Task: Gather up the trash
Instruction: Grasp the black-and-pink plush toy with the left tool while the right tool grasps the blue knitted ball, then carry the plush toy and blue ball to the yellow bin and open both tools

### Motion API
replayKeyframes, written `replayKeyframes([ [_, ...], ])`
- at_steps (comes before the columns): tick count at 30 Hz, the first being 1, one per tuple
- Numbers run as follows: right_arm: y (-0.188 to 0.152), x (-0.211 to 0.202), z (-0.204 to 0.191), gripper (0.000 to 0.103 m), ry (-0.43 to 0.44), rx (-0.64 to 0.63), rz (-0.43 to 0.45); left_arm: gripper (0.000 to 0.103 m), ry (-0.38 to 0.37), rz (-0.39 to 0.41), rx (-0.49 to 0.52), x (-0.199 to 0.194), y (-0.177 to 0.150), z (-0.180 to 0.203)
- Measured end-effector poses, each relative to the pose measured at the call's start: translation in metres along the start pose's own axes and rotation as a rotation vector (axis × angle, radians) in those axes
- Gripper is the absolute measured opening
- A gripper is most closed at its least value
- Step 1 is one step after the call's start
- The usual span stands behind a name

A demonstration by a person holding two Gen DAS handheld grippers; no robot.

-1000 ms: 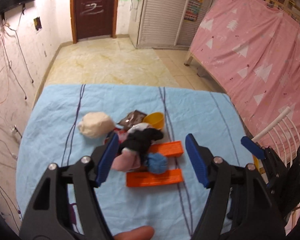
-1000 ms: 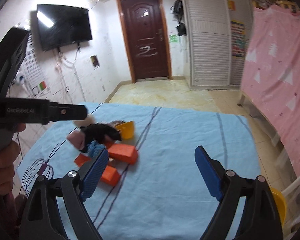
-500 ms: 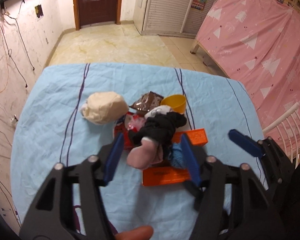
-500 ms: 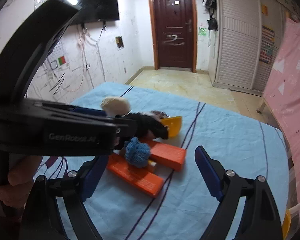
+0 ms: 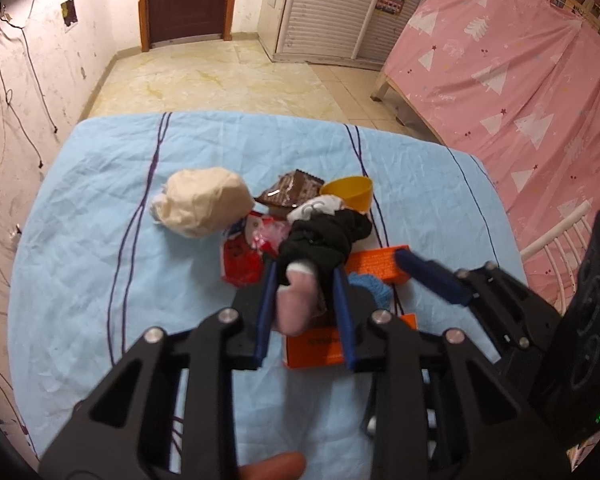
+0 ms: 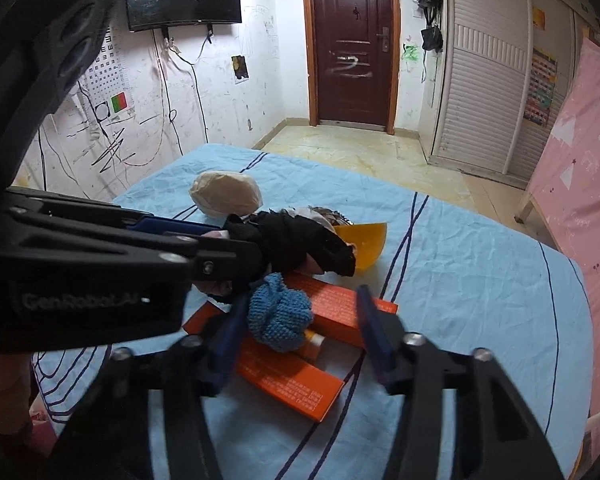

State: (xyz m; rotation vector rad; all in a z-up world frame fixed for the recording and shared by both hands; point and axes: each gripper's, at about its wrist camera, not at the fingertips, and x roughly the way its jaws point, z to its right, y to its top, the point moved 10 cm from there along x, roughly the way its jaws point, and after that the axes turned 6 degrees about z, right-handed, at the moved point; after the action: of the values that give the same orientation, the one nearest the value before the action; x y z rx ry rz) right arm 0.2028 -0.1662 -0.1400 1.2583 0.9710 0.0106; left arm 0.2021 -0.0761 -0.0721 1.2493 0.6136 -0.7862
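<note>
Two views guide me. From the left wrist, my left gripper (image 5: 305, 280) has its fingers narrowed on the pink toe of the black sock (image 5: 320, 246), mid-bed (image 5: 80, 280) atop the orange boxes (image 5: 380, 266); I'd squeeze firmly before lifting. From the right wrist, my right gripper (image 6: 300, 320) straddles the blue knit ball (image 6: 280, 316), fingers half-wide; I'd centre, then close.

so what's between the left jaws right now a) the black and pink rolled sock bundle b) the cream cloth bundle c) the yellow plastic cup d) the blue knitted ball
a: in the left wrist view the left gripper has its jaws on either side of the black and pink rolled sock bundle, pressing its pink end, while the blue knitted ball lies just to the right, outside them.
</note>
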Motion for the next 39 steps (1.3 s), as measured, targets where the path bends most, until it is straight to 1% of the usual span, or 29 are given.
replayKeyframes([
  [1,-0.001,0.001,-0.001,0.029,0.006,-0.003,-0.005,0.026,-0.003,-0.001,-0.002,0.0,0.0,0.0],
  [2,-0.001,0.001,-0.002,0.024,0.012,-0.008,-0.007,0.026,-0.006,-0.002,-0.005,0.001,0.0,0.0],
  [3,-0.002,0.001,-0.004,0.023,0.017,-0.011,-0.009,0.026,-0.007,-0.002,-0.007,0.001,0.0,-0.001],
  [9,0.001,-0.008,0.001,0.022,0.01,0.01,0.016,0.026,-0.016,0.003,-0.014,-0.004,0.0,0.002],
  [13,0.006,-0.023,0.012,0.022,-0.004,0.034,0.051,0.026,-0.01,0.024,0.007,-0.012,0.002,0.006],
  [21,0.014,-0.046,0.036,0.022,-0.036,0.078,0.098,0.026,-0.019,0.066,0.049,-0.03,0.007,0.026],
  [27,0.02,-0.071,0.058,0.022,-0.067,0.101,0.147,0.026,-0.027,0.086,0.085,-0.04,0.009,0.046],
  [31,0.022,-0.094,0.077,0.022,-0.099,0.13,0.188,0.026,-0.038,0.093,0.123,-0.043,0.01,0.069],
  [39,0.017,-0.148,0.138,0.022,-0.17,0.241,0.287,0.026,-0.084,0.111,0.21,-0.049,0.013,0.124],
])
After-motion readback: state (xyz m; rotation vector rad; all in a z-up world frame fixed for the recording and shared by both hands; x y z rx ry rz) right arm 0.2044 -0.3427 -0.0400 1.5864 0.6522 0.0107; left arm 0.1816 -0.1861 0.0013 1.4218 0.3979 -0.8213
